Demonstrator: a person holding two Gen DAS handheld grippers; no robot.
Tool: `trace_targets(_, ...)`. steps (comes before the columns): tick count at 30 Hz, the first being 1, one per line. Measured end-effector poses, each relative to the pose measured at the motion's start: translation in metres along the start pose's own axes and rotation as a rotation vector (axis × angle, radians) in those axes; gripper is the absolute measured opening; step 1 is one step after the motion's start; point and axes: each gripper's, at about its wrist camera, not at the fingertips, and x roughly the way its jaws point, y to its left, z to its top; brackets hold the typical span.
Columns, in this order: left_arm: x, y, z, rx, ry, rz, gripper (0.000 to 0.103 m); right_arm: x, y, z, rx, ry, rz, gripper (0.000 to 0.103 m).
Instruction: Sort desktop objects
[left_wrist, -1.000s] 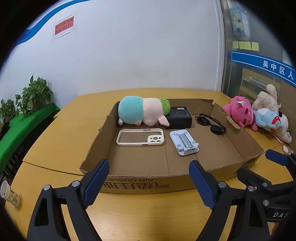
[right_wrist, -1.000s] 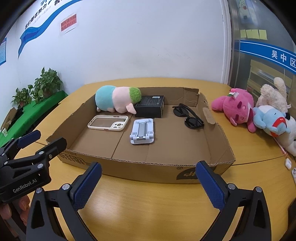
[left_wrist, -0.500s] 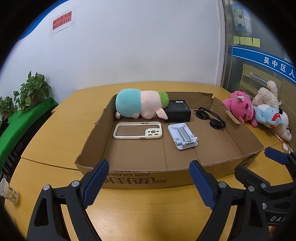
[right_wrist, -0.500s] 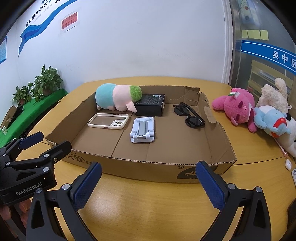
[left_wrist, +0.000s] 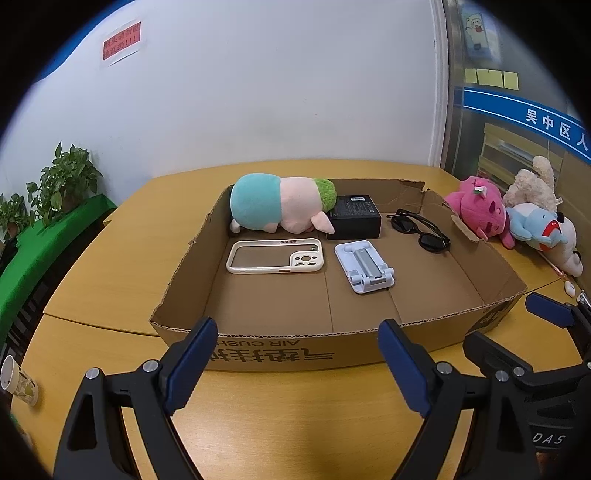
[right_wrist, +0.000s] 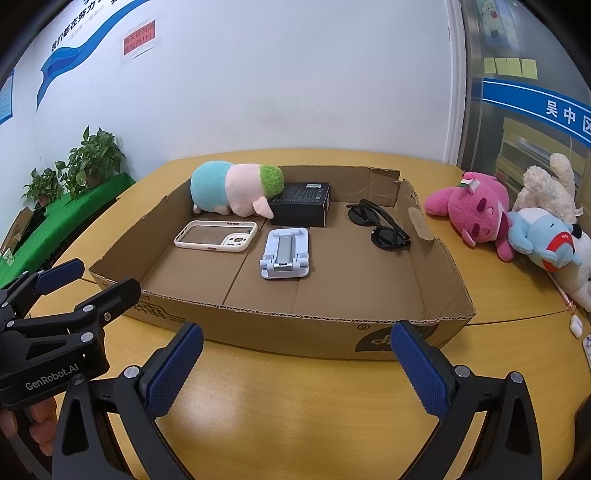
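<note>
On the tabletop: a shallow cardboard tray (right_wrist: 369, 338) sits in front of both tools, on the wooden tabletop (right_wrist: 295, 406).
Left tool: the left tool (left_wrist: 295, 363) hangs short of the tray's near wall, jaws spread wide, holding nothing.
Right tool: the right tool (right_wrist: 297, 365) is likewise short of the near wall, jaws wide apart and empty.
Inside the tray: a teal-and-pink plush (right_wrist: 232, 190) lies at the back, touching a black box (right_wrist: 301, 203); a phone case (right_wrist: 216, 236) and a folded phone stand (right_wrist: 284, 253) lie apart in the middle; sunglasses (right_wrist: 378, 225) rest toward the right wall.
Outside the tray: a pink plush (right_wrist: 472, 205), a blue plush (right_wrist: 543, 240) and a cream plush (right_wrist: 546, 188) lie bunched on the tabletop to the right.
Step in hand: probably the approach before a first pick; neither tool has committed to an item.
Next move: likely a reach over the near wall and down onto one item; the flat case and thin sunglasses would need a low, careful pinch, the plush an easy squeeze.
</note>
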Motion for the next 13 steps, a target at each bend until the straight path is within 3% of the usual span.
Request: trace_targets(13,-0.0005,0.0016,-0.0006,-0.011,-0.011,0.005,0.089,-0.0006,-0.0015,0.0001,0.001,-0.004,-0.005,0.103)
